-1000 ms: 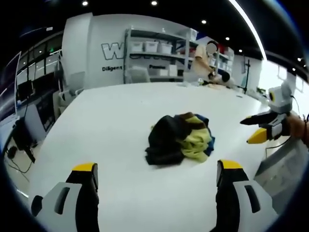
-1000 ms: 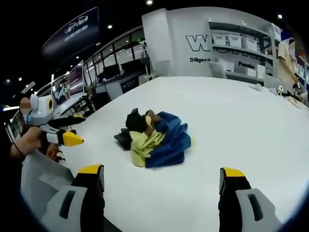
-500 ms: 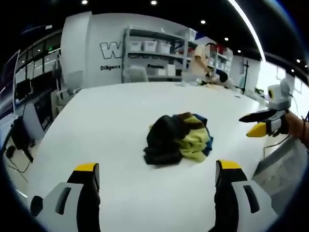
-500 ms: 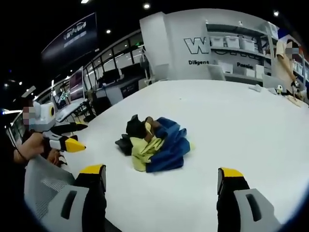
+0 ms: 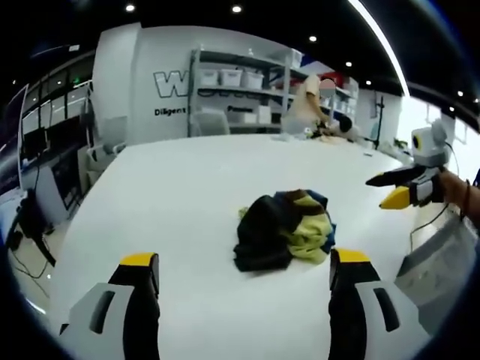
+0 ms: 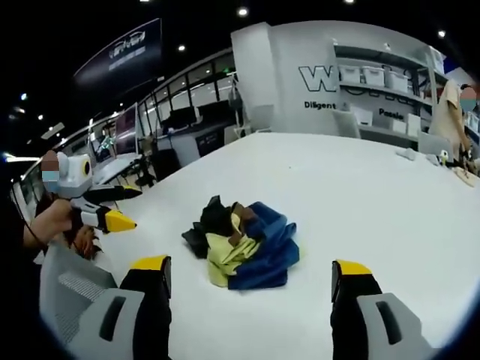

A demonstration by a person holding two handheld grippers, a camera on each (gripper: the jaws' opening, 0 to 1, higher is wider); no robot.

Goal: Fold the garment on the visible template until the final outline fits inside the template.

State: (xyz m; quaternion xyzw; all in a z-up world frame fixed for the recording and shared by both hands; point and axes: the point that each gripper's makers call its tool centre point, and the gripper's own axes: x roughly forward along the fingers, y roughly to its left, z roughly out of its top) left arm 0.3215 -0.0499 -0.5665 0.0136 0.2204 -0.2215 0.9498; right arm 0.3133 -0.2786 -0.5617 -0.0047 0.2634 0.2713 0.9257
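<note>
Both pairs of tongs are held low over the near edge of the white bench, and both are spread wide with nothing between them. In the left gripper view, the left tongs rise as two grey arms with yellow tips. Just ahead of them, slightly toward the right arm, the garment lies on the bench in a crumpled heap of black, yellow and blue cloth, touched by neither pair. Farther to the right, a hand holds the right tongs above the bench edge, their black and yellow tips apart.

In the right gripper view, the right tongs also stand parted, and the same bundle sits on the bench just beyond them, between the two tips. Off to the left, a hand grips the left tongs, with the yellow tip pointing toward the heap.

Past the bench stands a white wall with a large letter "W" and, under it, smaller writing beginning "Diligent"; the rest is hidden behind a shelving rack loaded with white bins. A person stands at the far end of the bench, beside the rack. I cannot make out a template outline on the bench.
</note>
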